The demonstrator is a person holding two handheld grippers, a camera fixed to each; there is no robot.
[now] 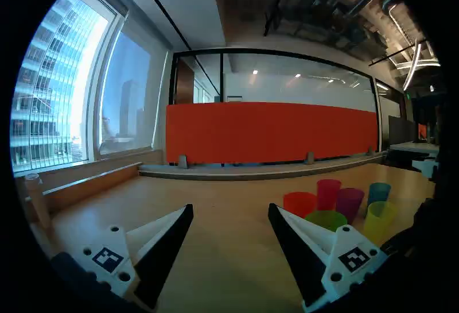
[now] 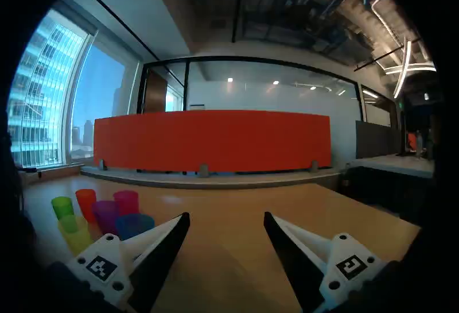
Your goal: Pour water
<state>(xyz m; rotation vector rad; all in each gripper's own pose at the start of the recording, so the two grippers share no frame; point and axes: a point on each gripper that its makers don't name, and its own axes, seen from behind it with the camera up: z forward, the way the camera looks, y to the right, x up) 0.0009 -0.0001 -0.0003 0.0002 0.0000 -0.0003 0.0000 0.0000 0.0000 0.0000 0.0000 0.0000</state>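
A cluster of several translucent plastic cups stands on the wooden table [image 1: 229, 198]. In the left gripper view they sit ahead to the right: a red cup [image 1: 299, 203], a pink cup [image 1: 328, 192], a purple cup [image 1: 349, 203], a teal cup [image 1: 378, 192], a green cup [image 1: 326, 220] and a yellow cup [image 1: 378, 220]. My left gripper [image 1: 230, 212] is open, empty, left of them. In the right gripper view the cups stand ahead to the left: green cup [image 2: 62, 206], red cup [image 2: 86, 201], pink cup [image 2: 127, 201], purple cup [image 2: 105, 214], blue cup [image 2: 134, 224], yellow cup [image 2: 75, 231]. My right gripper [image 2: 225, 220] is open and empty.
A long orange divider panel [image 1: 269, 132] runs along the table's far edge. Large windows [image 1: 57, 100] and a wooden sill lie to the left. A light post [image 1: 35, 198] stands at the sill's near end. Another desk [image 2: 396, 163] is at the right.
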